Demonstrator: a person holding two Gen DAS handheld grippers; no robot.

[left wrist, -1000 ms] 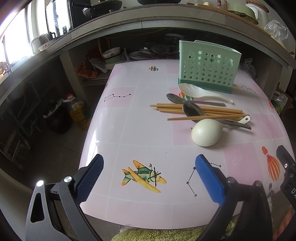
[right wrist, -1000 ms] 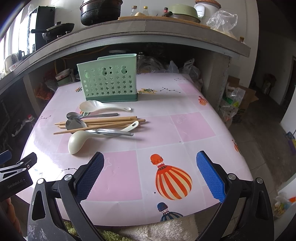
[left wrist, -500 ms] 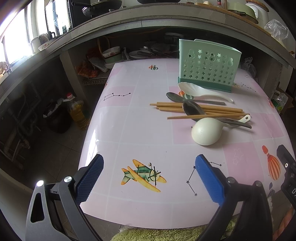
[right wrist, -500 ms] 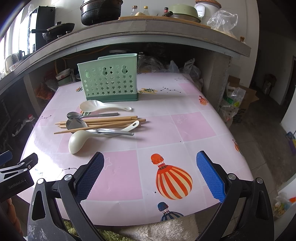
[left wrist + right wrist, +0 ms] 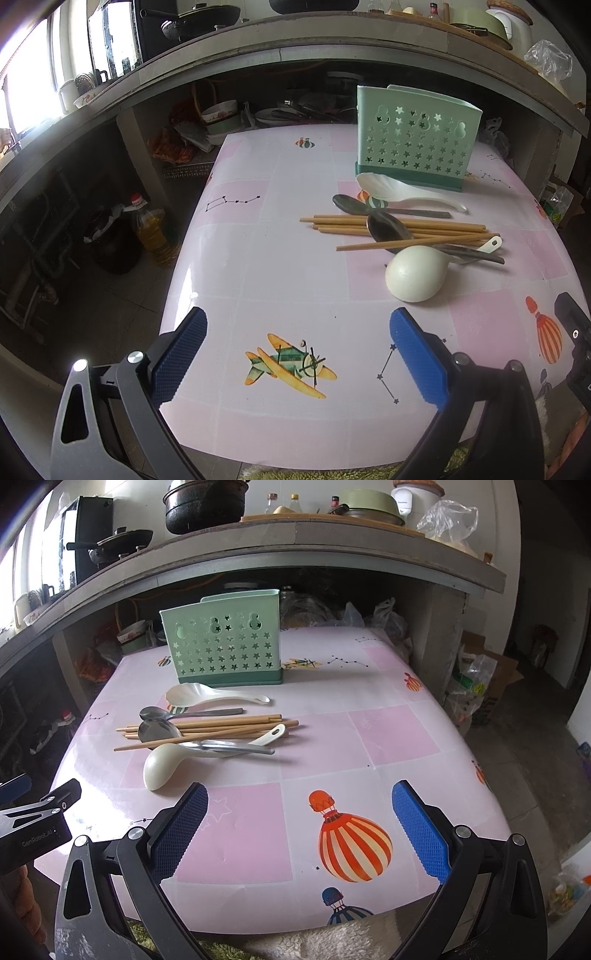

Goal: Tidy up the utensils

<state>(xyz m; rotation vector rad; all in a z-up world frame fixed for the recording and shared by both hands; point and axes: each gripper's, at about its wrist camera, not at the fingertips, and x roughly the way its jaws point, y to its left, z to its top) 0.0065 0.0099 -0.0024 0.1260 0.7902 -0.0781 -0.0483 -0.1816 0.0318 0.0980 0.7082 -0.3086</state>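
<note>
Upright pale-green star-perforated plastic utensil holder (image 5: pixel 223 646) far; before it, loose heap: wooden chopsticks (image 5: pixel 221 725), metal spoons (image 5: pixel 159 730), white ladle (image 5: pixel 162 766), white rice paddle (image 5: pixel 207 697).

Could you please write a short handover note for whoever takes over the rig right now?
Left gripper: open, empty, hovering over the near table edge. Right gripper: open, empty, likewise.
Mint-green perforated plastic utensil holder stands upright at the far side of the pink patterned table; no utensils show above its rim.
In front of it lie a white plastic rice paddle, two metal spoons, wooden chopsticks and a cream ladle, partly overlapping.
Done: nothing yet. Left: move every utensil into the holder.
</note>
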